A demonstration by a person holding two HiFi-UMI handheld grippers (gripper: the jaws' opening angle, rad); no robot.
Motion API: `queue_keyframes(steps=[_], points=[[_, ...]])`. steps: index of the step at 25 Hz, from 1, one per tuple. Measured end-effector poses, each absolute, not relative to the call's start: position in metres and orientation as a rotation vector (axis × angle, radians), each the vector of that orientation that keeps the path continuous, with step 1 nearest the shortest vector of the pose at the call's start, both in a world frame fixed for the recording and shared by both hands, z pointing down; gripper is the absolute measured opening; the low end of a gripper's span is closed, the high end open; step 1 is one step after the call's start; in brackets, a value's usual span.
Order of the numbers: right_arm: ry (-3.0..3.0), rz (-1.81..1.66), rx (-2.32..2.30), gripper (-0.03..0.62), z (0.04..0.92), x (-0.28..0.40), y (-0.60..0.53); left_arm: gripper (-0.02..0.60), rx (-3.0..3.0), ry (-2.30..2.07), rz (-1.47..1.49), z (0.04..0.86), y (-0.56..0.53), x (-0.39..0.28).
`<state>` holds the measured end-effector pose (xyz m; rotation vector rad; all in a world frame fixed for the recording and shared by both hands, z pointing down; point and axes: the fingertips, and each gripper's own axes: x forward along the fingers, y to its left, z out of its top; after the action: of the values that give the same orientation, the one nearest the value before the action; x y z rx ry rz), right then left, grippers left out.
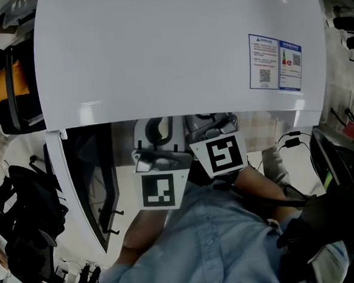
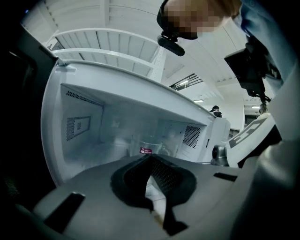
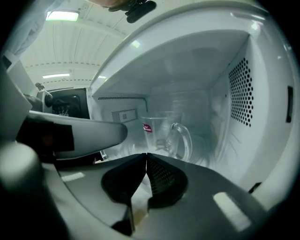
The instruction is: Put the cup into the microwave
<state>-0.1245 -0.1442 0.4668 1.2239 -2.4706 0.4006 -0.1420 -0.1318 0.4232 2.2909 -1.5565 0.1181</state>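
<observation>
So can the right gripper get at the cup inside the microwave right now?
Probably yes. The door stands open and nothing lies between the right gripper and the cup, though its jaws are shut and must open first.

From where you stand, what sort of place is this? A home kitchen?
Probably not a home, more likely a workshop or test hall. A white microwave stands open with a glass cup inside, yet overhead is a high ribbed ceiling with strip lights, and cables lie around.
</observation>
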Motion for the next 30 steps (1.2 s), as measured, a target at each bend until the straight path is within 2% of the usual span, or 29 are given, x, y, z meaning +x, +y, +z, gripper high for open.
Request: queue_keyframes(steps=[12, 24, 30], points=[[-2.572, 0.377, 1.113, 0.003, 0.399, -0.13, -0.092, 0.006, 2.298, -1.644, 0.107, 0.353, -0.078, -0.139], [-2.775, 0.18, 1.055, 0.002, 0.251, -0.12, -0.061, 0.006, 2.417, -1.822, -0.022, 0.206, -0.04, -0.119], [-2.858, 0.072, 1.048, 0.002, 0.191, -0.108, -0.053, 0.006, 2.387, -2.049, -0.131, 0.142, -0.029, -0.133]])
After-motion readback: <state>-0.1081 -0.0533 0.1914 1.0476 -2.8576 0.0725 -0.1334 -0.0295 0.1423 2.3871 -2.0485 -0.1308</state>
